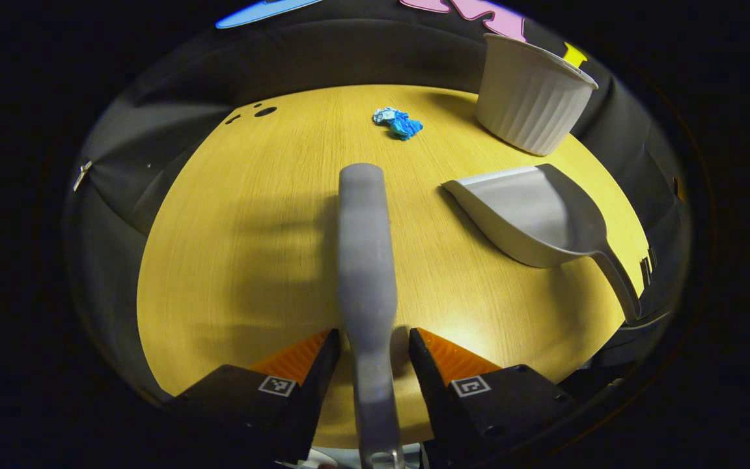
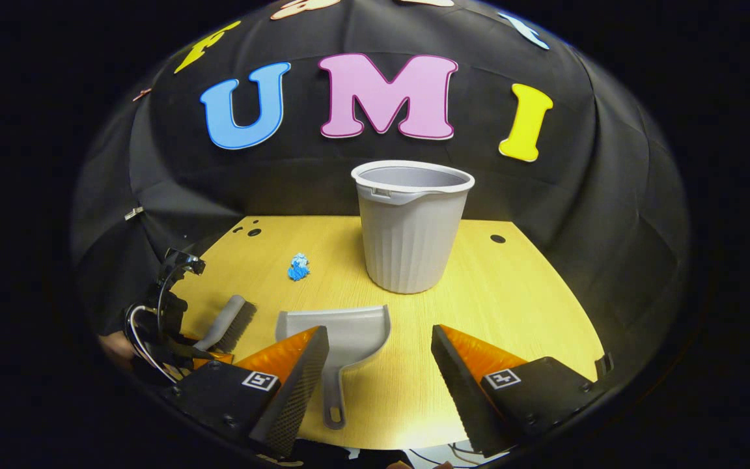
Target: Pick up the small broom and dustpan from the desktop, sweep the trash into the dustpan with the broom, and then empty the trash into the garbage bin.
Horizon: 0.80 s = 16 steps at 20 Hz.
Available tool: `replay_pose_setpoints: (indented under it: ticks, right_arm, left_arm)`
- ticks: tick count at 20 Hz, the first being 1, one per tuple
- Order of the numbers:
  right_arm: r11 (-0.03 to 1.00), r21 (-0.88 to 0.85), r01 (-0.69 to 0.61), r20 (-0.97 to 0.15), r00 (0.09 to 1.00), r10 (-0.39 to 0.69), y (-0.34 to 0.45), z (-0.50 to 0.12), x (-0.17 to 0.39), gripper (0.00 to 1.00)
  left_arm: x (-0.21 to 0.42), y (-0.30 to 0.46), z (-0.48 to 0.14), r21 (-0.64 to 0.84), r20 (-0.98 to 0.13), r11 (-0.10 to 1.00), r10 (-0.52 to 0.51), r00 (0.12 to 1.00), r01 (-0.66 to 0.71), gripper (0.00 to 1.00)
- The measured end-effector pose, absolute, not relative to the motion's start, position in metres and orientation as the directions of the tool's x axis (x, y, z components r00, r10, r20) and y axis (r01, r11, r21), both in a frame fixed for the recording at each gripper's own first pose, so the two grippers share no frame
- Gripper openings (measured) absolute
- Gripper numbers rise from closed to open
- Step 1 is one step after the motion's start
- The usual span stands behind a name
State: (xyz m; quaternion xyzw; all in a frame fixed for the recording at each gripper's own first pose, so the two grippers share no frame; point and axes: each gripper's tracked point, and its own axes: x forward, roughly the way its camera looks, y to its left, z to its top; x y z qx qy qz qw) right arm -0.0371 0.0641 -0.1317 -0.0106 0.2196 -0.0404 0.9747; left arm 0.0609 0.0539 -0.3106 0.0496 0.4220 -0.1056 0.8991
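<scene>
Broom [image 1: 365, 273] handle's end cut off at the lower edge; dustpan [image 2: 338, 339] corner behind a finger.

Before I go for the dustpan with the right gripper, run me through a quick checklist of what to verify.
1. Left gripper around the broom handle: fingers flank it closely; firm pinch cannot tell.
2. Right gripper open for the grab: ok.
3. Dustpan handle between the right fingers: not ok, it lies toward the left finger, low in the right gripper view.
4. Dustpan flat on the desktop, nothing on it: ok.
5. Blue trash lying apart from the garbage bin: ok.
</scene>
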Motion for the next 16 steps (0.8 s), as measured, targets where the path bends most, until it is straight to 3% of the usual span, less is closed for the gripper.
replay_pose_setpoints:
  ticks: [2,3,5,9,14,16]
  right_arm:
    - [0.997,-0.017,0.08,-0.45,0.89,-0.079,0.069,-0.139,-0.036,0.98]
    - [0.996,-0.011,0.084,-0.462,0.883,-0.079,0.07,-0.143,-0.038,0.98]
    - [0.997,-0.006,0.083,-0.487,0.87,-0.075,0.077,-0.151,-0.038,0.98]
    - [0.998,0.001,0.065,-0.531,0.845,-0.055,0.093,-0.164,-0.044,0.98]
    - [1.0,-0.002,0.023,-0.596,0.803,-0.02,0.113,-0.189,-0.045,0.98]
    - [1.0,0.019,0.014,-0.623,0.782,0.001,0.122,-0.2,-0.045,0.99]
  left_arm:
    - [0.063,0.056,-0.312,0.031,-0.766,0.968,-0.137,0.628,0.248,0.64]
    - [0.065,0.058,-0.313,0.042,-0.764,0.967,-0.132,0.632,0.252,0.48]
    - [0.067,0.056,-0.314,0.033,-0.761,0.969,-0.135,0.635,0.246,0.33]
    - [0.066,0.058,-0.31,-0.01,-0.747,0.97,-0.168,0.643,0.242,0.27]
    - [0.053,0.072,-0.307,-0.07,-0.704,0.972,-0.207,0.68,0.224,0.3]
    - [0.047,0.079,-0.299,-0.084,-0.677,0.974,-0.209,0.706,0.209,0.27]
